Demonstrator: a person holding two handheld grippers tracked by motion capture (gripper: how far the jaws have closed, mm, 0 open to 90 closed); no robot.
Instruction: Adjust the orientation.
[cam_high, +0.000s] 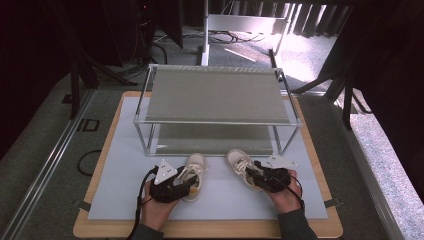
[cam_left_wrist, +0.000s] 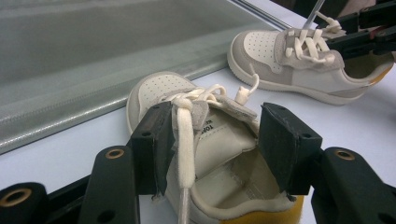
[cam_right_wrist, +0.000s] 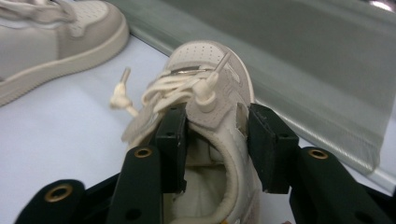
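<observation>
Two small cream and grey lace-up shoes stand side by side on a pale mat (cam_high: 220, 200), toes toward a metal rack. My left gripper (cam_high: 190, 183) (cam_left_wrist: 215, 133) straddles the heel end of the left shoe (cam_high: 196, 164) (cam_left_wrist: 161, 88). One pad rests on each side of the collar, and a lace hangs down over the left pad. My right gripper (cam_high: 253, 175) (cam_right_wrist: 217, 135) is closed on the tongue and side wall of the right shoe (cam_high: 238, 161) (cam_right_wrist: 205, 58). Both shoes rest on the mat. The left gripper view also takes in the right shoe (cam_left_wrist: 289, 60).
A two-shelf metal rack (cam_high: 215, 92) stands just beyond the shoes, and its lower shelf (cam_left_wrist: 93, 70) (cam_right_wrist: 303, 70) lies close to their toes. The mat lies on a wooden board (cam_high: 210, 231). Dark stands and cables surround the table.
</observation>
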